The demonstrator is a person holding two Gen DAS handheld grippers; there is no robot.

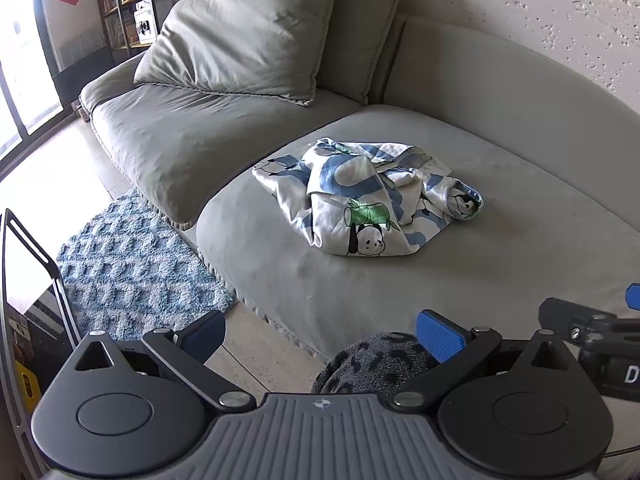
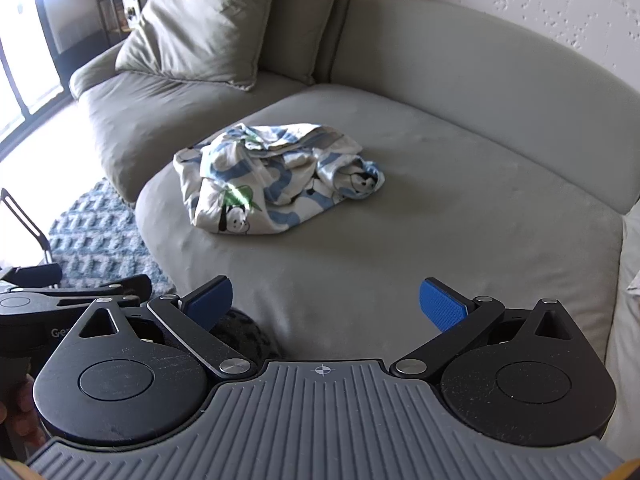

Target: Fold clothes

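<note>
A crumpled white garment (image 1: 366, 196) with blue swirls, pandas and green bamboo lies bunched on the grey sofa seat (image 1: 460, 264). The right wrist view shows the same garment (image 2: 276, 190) at mid-seat (image 2: 440, 232). My left gripper (image 1: 324, 338) hovers open near the seat's front edge, well short of the garment, nothing between its blue pads (image 1: 440, 336). My right gripper (image 2: 326, 304) is also open and empty, above the front of the seat. Each gripper's body shows at the edge of the other's view: the right one (image 1: 592, 332), the left one (image 2: 60, 300).
Large grey cushions (image 1: 248, 32) lean on the sofa back to the left. A blue-and-white patterned rug (image 1: 132, 264) covers the floor beside the sofa. A dark spotted fabric (image 1: 376, 364) sits just under the left gripper. Shelves (image 1: 128, 0) and a bright window stand far left.
</note>
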